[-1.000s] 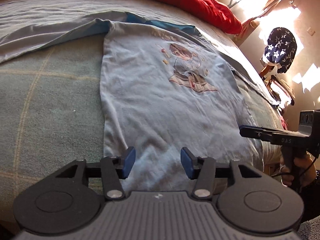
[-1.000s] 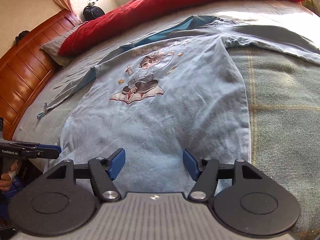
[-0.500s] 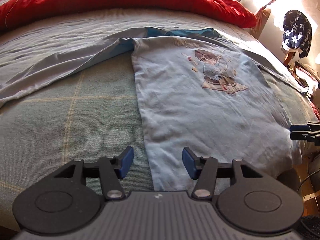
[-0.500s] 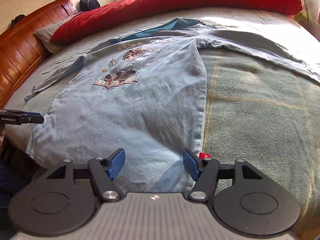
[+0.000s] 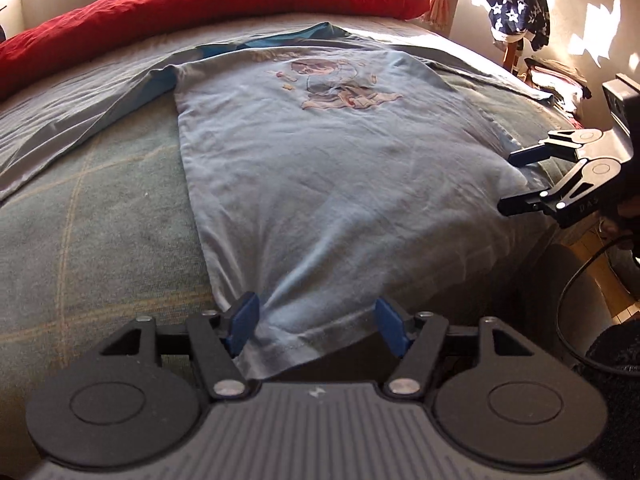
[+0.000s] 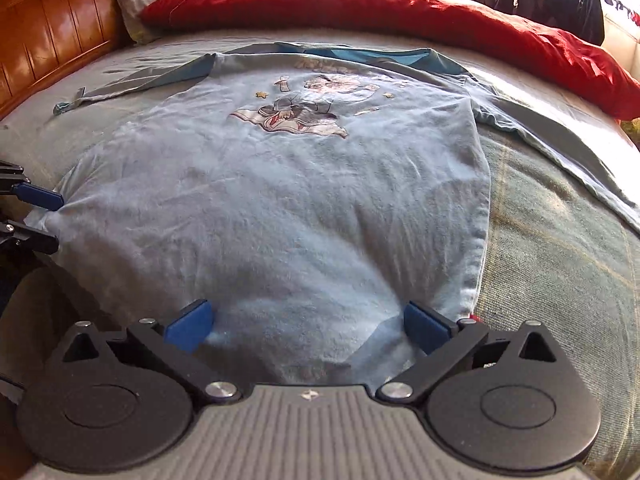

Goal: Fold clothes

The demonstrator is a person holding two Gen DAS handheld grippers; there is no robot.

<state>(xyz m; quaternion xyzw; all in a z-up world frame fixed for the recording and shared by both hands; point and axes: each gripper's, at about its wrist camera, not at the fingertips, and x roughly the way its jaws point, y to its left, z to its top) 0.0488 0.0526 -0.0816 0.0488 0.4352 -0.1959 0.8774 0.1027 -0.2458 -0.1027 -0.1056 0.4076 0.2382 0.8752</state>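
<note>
Left gripper (image 5: 316, 322) and right gripper (image 6: 308, 322) just widened, jaws apart astride shirt (image 5: 340, 168) hem corners at bed (image 5: 100, 240) near edge; nothing clamped. Grasp step: next, close on hem.

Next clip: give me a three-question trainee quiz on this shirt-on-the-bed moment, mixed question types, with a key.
1. True or false: the light blue shirt lies print side up on the bed.
2. Which part of the shirt sits between the open fingers of the left hand-held gripper? A collar, B hem, C a sleeve cuff.
3. Fill in: the bedding bunched along the far edge of the bed is ___ in colour.

Key: 1 true; 2 B; 3 red. The right hand-held gripper is open over the hem too.
</note>
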